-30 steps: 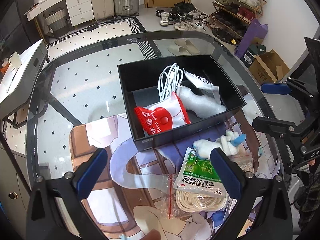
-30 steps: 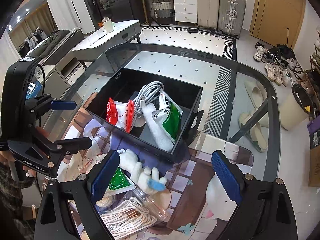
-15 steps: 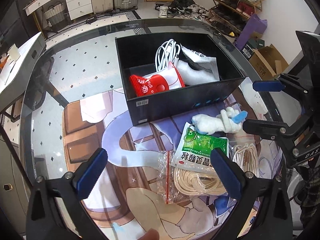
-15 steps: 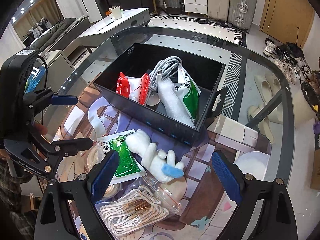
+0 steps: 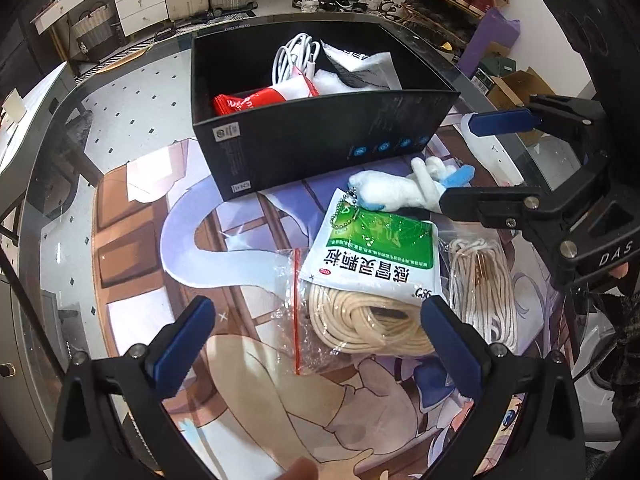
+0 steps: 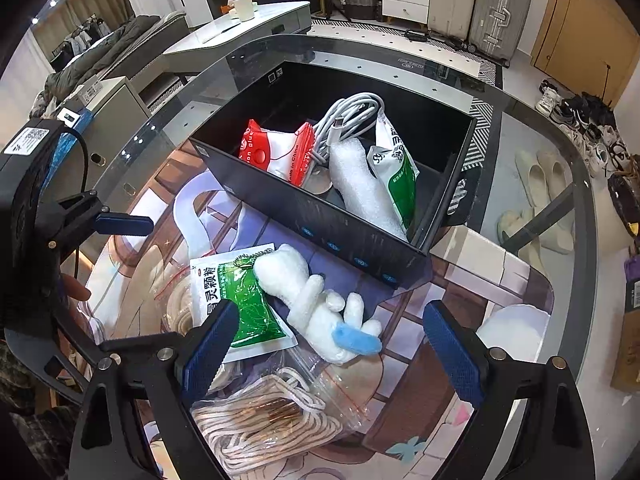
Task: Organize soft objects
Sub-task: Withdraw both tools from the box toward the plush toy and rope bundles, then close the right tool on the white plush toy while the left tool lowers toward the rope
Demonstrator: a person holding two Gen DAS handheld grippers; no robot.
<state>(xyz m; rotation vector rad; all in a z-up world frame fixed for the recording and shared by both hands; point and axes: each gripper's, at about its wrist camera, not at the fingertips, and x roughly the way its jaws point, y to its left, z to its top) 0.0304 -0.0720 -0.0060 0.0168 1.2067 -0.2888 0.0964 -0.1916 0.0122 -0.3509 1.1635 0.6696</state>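
A black box point(image 5: 320, 136) point(image 6: 344, 224) holds a red-and-white pouch point(image 6: 276, 152), a white cable point(image 6: 352, 116), a white foam roll point(image 6: 360, 188) and a green-and-white sachet point(image 6: 396, 172). On the mat in front lie a white plush toy point(image 5: 400, 192) point(image 6: 316, 304), a green-and-white sachet point(image 5: 376, 256) point(image 6: 236, 300) and two bagged cream rope coils point(image 5: 368, 320) point(image 6: 260, 420). My left gripper point(image 5: 320, 340) is open and empty above the nearer coil. My right gripper point(image 6: 332, 352) is open and empty over the plush toy.
The objects rest on a printed mat point(image 5: 240, 280) on a round glass table point(image 6: 560, 184). The right gripper shows at the right of the left wrist view point(image 5: 540, 168). The left gripper shows at the left of the right wrist view point(image 6: 72, 240). A white object point(image 6: 516, 324) lies at the right.
Both grippers have come down and closer to the pile in front of the box. They stay open and empty. The objects have not moved.
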